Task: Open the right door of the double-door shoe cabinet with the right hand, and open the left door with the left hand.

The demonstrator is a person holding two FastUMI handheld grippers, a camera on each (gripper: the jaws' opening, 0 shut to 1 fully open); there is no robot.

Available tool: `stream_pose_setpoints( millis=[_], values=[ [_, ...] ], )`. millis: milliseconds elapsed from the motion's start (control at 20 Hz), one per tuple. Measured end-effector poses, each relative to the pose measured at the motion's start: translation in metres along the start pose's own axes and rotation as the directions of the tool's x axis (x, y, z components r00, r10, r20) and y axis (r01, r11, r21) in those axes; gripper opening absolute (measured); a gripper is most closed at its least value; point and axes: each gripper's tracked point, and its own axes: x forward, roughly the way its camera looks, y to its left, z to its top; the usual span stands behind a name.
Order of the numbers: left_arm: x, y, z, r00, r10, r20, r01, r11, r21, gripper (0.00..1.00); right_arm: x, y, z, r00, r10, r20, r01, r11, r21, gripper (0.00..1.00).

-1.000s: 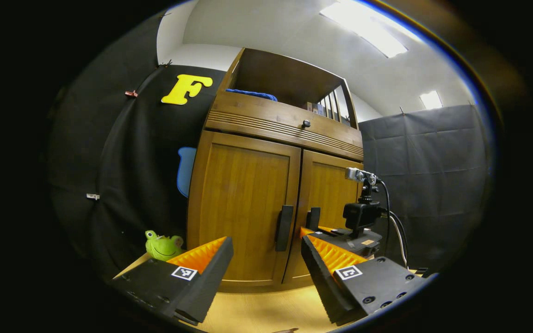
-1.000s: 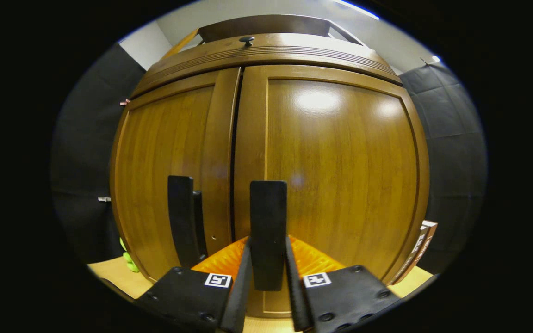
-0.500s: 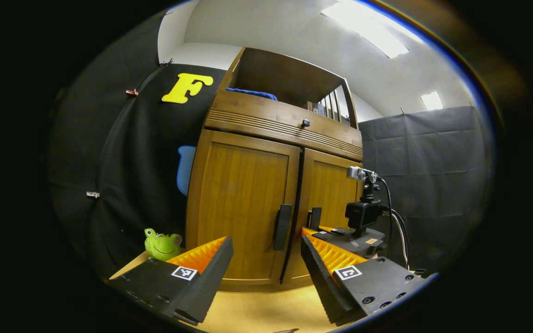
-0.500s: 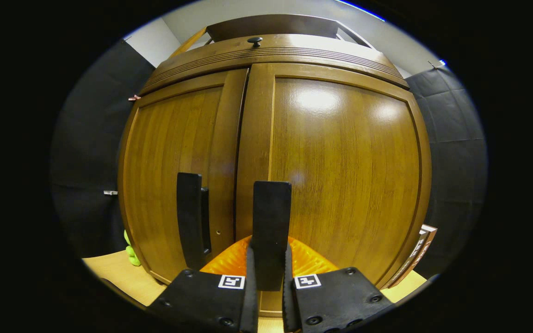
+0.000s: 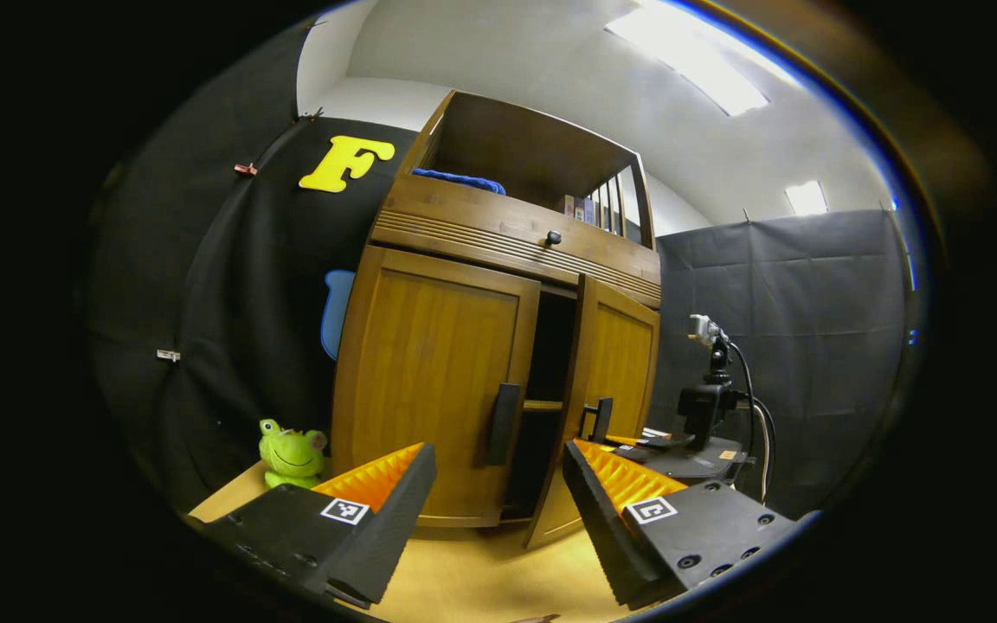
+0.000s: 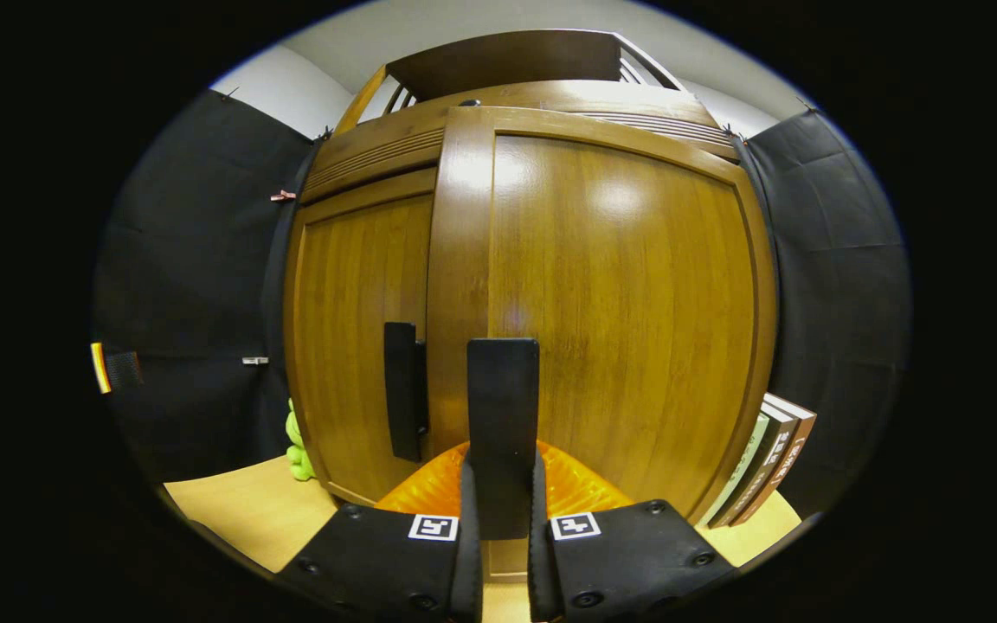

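Observation:
The wooden shoe cabinet (image 5: 498, 234) stands ahead on a pale wooden surface. Its left door (image 5: 429, 381) is closed, with a dark vertical handle (image 5: 503, 424). The right door (image 5: 615, 372) stands partly swung out, and a dark gap with a shelf edge shows between the doors. My right gripper (image 6: 503, 484) is shut on the right door's handle (image 6: 503, 407), both fingers pressing its sides; the right gripper (image 5: 637, 443) also shows farther off in the left gripper view. My left gripper (image 5: 498, 459) is open, held back from the left door, with nothing between its fingers.
A green frog toy (image 5: 289, 450) sits by the cabinet's left foot. Books (image 6: 762, 472) lean against its right side. A drawer with a small knob (image 5: 553, 236) runs above the doors, and a blue cloth (image 5: 459, 180) lies on the open shelf above.
The right door has swung out from closed to partly open, drawn by the right gripper, which tightened on its handle. The left gripper has barely moved.

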Motion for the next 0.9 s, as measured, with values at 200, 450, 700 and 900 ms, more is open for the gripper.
stream_pose_setpoints(
  millis=[200,450,700,900],
  values=[
    [-0.005,-0.021,-0.002,1.000,-0.022,-0.006,0.022,1.000,0.006,0.92,-0.035,-0.009,0.002,1.000,0.006,-0.004,-0.006,1.000,0.007,0.19],
    [-0.003,-0.051,-0.010,0.998,-0.067,-0.023,0.067,0.998,0.002,0.92,-0.071,-0.028,0.004,1.000,0.000,-0.003,0.001,1.000,0.008,0.29],
    [0.004,-0.081,-0.021,0.991,-0.128,-0.046,0.128,0.992,0.002,0.92,-0.104,-0.050,0.007,1.000,-0.020,-0.005,0.020,0.999,0.028,0.19],
    [0.013,-0.105,-0.026,0.983,-0.175,-0.056,0.175,0.985,-0.011,0.92,-0.122,-0.067,0.009,0.999,-0.041,-0.006,0.041,0.999,0.023,0.24]
  ],
)
